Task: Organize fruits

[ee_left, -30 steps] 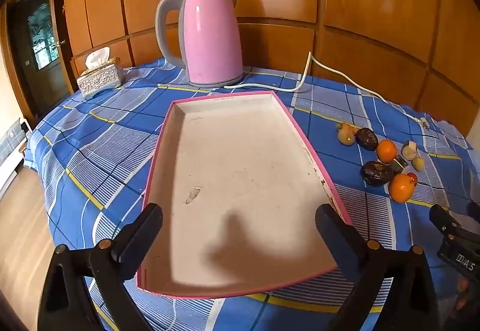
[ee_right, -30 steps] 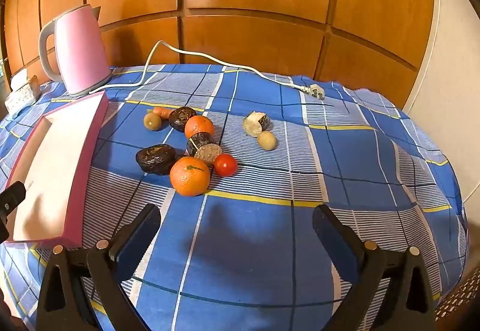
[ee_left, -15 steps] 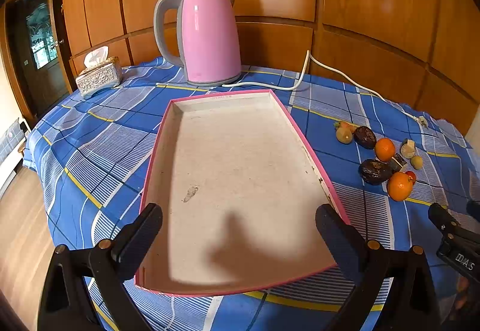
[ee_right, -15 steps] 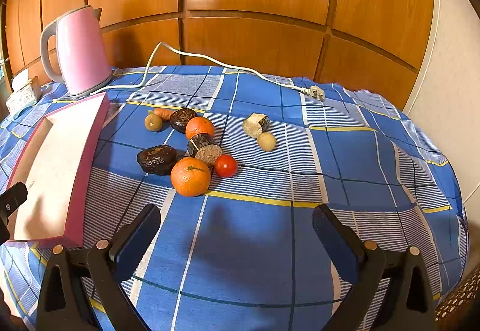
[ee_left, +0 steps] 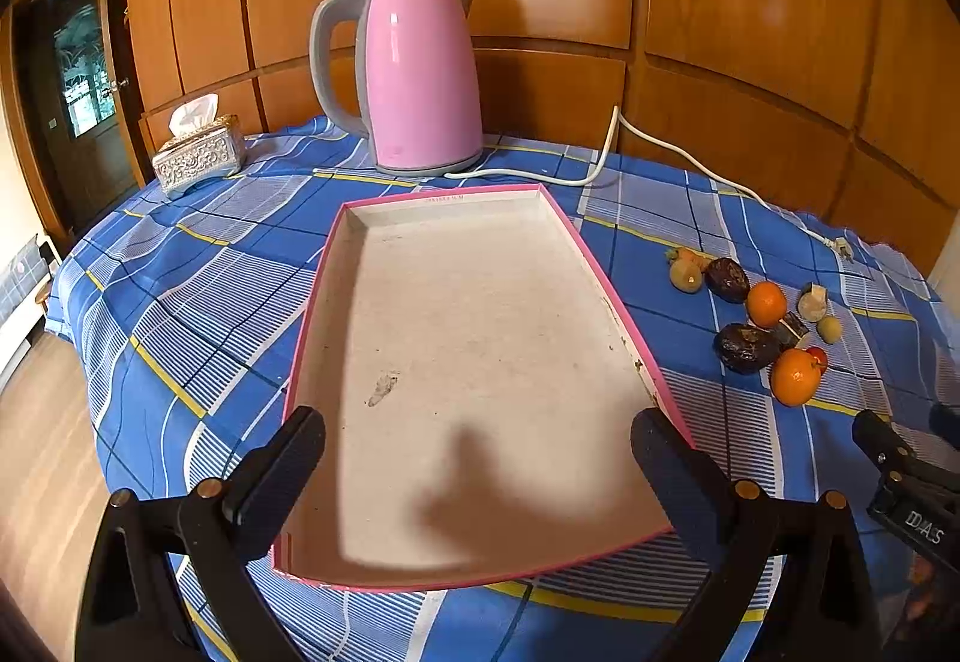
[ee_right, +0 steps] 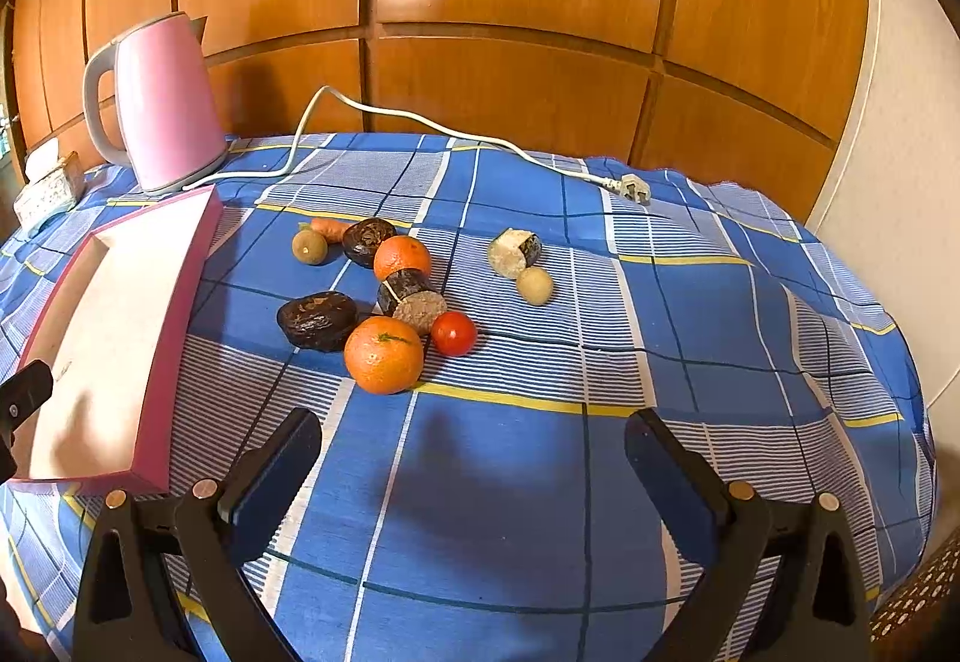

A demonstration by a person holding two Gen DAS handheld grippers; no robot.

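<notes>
The left gripper [ee_left: 478,452] hangs spread wide over the near end of the pink tray [ee_left: 591,266], gripping nothing. The right gripper [ee_right: 471,452] gapes wide, too. The fruits [ee_right: 384,354] lie clustered just right of the tray.

The white letters "DAS" are read on the black body of the right tool [ee_left: 912,488], seen at the left wrist view's edge. Small print on the pink tray's [ee_left: 444,196] far rim cannot be made out.
</notes>
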